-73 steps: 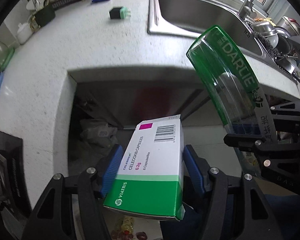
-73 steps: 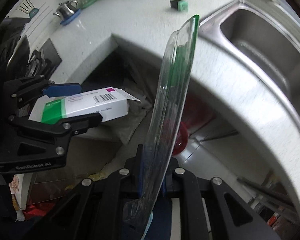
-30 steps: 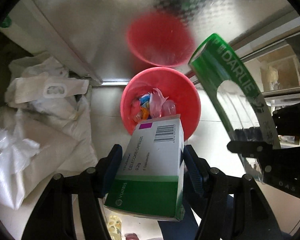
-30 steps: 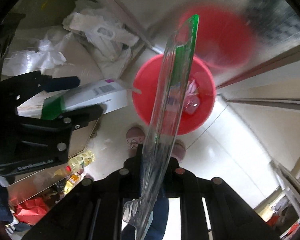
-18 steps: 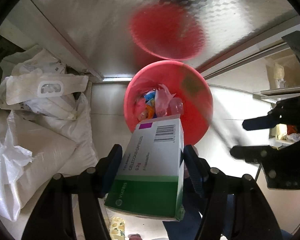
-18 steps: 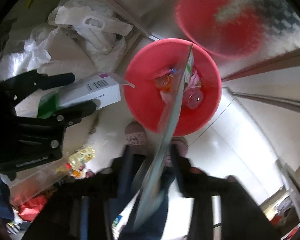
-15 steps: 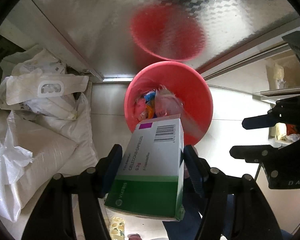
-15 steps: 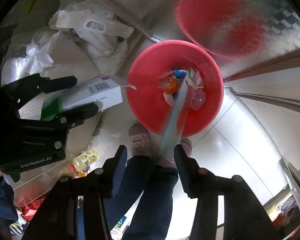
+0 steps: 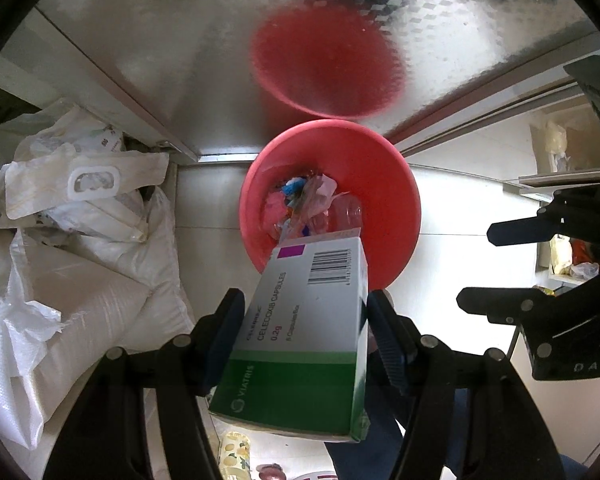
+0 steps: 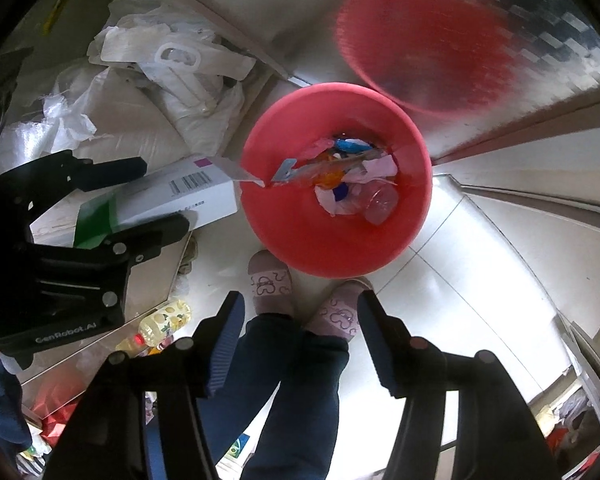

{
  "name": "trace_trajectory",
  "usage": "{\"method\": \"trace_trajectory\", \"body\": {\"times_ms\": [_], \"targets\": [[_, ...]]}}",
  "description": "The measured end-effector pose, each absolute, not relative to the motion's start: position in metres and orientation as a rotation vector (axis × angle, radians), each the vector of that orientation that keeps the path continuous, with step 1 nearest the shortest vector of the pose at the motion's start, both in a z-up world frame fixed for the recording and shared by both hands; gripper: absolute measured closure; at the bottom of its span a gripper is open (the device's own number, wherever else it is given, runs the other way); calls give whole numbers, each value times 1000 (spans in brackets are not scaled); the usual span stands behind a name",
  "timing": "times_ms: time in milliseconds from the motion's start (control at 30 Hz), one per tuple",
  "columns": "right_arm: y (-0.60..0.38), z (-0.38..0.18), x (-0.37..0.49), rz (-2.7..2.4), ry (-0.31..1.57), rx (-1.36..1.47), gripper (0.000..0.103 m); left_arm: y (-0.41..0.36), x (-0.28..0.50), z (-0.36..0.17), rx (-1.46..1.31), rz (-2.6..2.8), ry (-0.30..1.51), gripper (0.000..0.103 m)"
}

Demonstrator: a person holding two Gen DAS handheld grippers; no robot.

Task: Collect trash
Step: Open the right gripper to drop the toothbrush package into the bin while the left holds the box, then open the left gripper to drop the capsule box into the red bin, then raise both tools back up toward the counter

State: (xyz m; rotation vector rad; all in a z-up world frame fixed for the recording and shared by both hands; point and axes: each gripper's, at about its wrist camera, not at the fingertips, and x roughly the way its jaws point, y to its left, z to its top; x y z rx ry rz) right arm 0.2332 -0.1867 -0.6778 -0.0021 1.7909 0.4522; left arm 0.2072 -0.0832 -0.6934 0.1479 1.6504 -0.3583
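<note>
A red bin (image 9: 384, 184) (image 10: 300, 240) stands on the floor below both grippers, with mixed wrappers in it. My left gripper (image 9: 304, 312) (image 10: 160, 194) is shut on a white and green medicine box (image 9: 300, 340) (image 10: 180, 196), held over the bin's near rim. My right gripper (image 10: 300, 312) (image 9: 480, 266) hangs above the bin with its jaws opening and nothing between them. The clear plastic package (image 10: 324, 166) lies on the trash inside the bin.
White sacks and plastic bags (image 9: 80, 240) pile up left of the bin. A metal cabinet door (image 9: 180, 40) behind it reflects the red. A person's slippers (image 10: 270, 280) and trouser legs stand just in front. A yellow bottle (image 10: 164, 322) lies lower left.
My right gripper has opened and the clear green-edged package has dropped from it into the red bin. The left gripper still holds the medicine box over the bin.
</note>
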Motion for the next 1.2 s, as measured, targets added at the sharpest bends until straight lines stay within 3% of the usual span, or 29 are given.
{"method": "trace_trajectory", "body": {"times_ms": [800,1200], "targets": [[-196,-675,227,423,1787,31,47,-89,206,-694,142,-369,1692,40],[-192,-633,219,439,1750,38,47,-87,190,-637,206,-348,1646,40]]}}
